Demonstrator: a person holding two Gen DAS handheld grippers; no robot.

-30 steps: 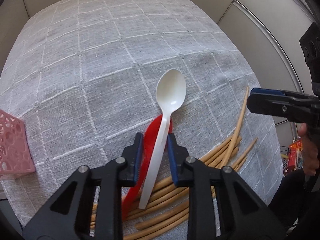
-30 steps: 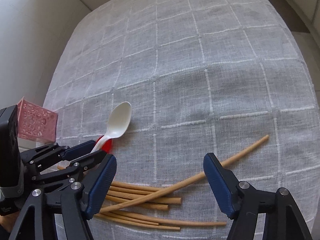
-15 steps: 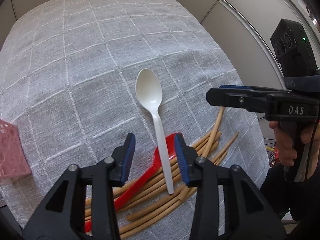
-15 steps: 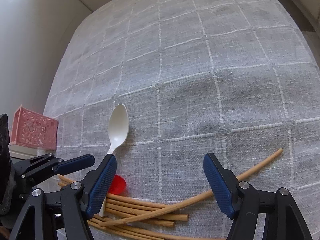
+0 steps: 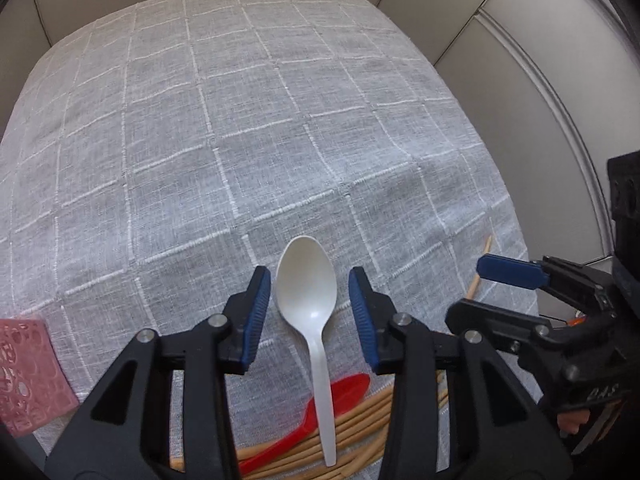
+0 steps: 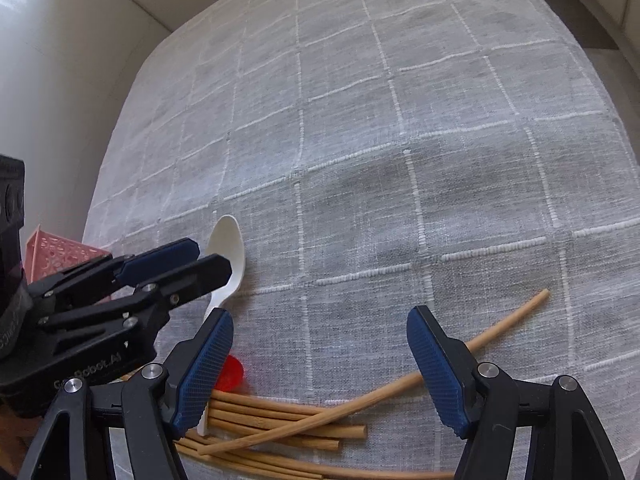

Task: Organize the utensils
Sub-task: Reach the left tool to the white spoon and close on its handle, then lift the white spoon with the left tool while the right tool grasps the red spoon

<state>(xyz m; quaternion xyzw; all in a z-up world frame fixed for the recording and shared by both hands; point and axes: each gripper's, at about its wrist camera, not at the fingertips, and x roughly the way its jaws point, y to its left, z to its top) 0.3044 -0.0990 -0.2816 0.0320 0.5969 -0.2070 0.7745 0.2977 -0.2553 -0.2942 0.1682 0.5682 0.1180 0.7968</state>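
A white plastic spoon point(image 5: 307, 292) lies on the grey checked tablecloth, its handle resting across a red spoon point(image 5: 344, 390) and a pile of wooden chopsticks point(image 5: 360, 420). My left gripper point(image 5: 308, 274) is open and hovers over the spoon's bowl, its blue pads on either side and clear of it. In the right wrist view the left gripper point(image 6: 208, 257) covers part of the white spoon point(image 6: 230, 248). My right gripper point(image 6: 320, 316) stands wide open above the chopsticks point(image 6: 280, 424), with one long curved stick running beneath its fingers. The red spoon point(image 6: 231, 372) peeks out beside its left pad.
A pink perforated basket point(image 5: 24, 376) sits at the table's left edge, also visible behind the left gripper as the basket point(image 6: 56, 252). The tablecloth point(image 5: 240, 120) stretches away bare toward pale wall panels. The table edge drops off at right, behind the right gripper point(image 5: 488, 292).
The left gripper's jaws widened from around the white spoon's handle, leaving the spoon lying on the pile, and the gripper shifted forward over the spoon's bowl. The right gripper stayed put.
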